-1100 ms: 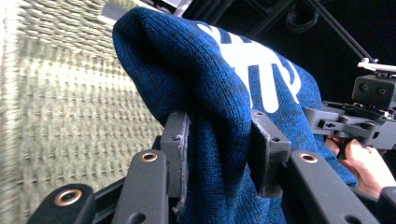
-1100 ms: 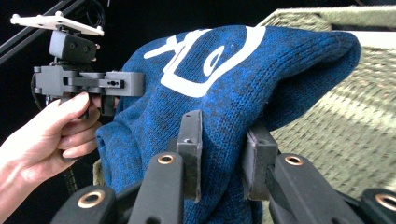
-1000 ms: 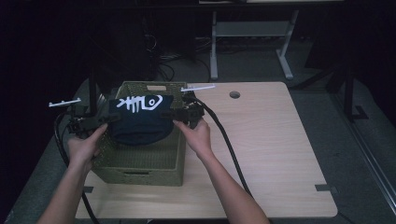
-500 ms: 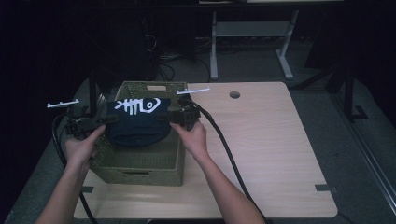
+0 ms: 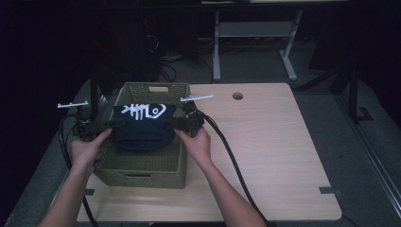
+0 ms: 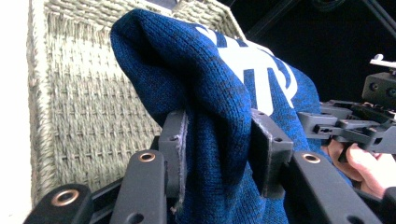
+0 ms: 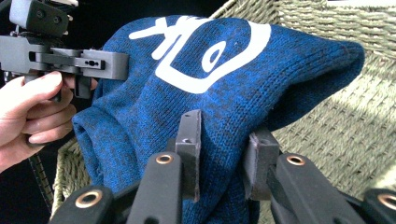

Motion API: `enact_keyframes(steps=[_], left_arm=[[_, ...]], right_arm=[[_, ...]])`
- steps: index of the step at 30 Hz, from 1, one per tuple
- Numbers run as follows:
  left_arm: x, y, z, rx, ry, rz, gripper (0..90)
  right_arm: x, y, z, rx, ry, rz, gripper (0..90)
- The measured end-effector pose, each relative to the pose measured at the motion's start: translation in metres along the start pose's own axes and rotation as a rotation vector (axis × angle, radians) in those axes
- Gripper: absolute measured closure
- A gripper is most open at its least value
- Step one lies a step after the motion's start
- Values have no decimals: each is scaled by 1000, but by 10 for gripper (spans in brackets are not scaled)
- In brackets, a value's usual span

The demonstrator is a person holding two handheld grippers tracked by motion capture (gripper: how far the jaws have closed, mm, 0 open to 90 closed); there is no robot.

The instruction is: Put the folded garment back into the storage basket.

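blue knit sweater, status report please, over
Left gripper and right gripper both shut on the blue knit sweater. Sweater held up over the woven basket. Nothing in the way.

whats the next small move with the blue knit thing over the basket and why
Probably lower both hands together so the blue knit cloth sinks into the woven basket. The left tongs and right tongs each pinch one end, and it hangs folded above the basket's open top, not yet resting inside.
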State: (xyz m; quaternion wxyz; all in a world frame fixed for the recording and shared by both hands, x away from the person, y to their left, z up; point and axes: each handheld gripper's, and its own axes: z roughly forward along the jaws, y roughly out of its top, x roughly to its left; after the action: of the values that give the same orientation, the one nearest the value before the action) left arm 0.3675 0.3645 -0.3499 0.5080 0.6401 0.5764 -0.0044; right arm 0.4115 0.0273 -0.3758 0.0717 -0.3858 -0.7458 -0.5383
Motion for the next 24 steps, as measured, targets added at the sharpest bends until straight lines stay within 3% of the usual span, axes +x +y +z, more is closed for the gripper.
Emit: enact_keyframes(steps=[11, 19, 24], left_arm=[[17, -7, 9, 61, 18, -44, 610], [16, -7, 10, 79, 35, -38, 619], [17, -5, 11, 93, 41, -55, 619]], right_arm=[[-5, -10, 8, 21, -25, -5, 703], [-9, -17, 11, 35, -32, 3, 701], [-9, -17, 10, 34, -42, -6, 698]])
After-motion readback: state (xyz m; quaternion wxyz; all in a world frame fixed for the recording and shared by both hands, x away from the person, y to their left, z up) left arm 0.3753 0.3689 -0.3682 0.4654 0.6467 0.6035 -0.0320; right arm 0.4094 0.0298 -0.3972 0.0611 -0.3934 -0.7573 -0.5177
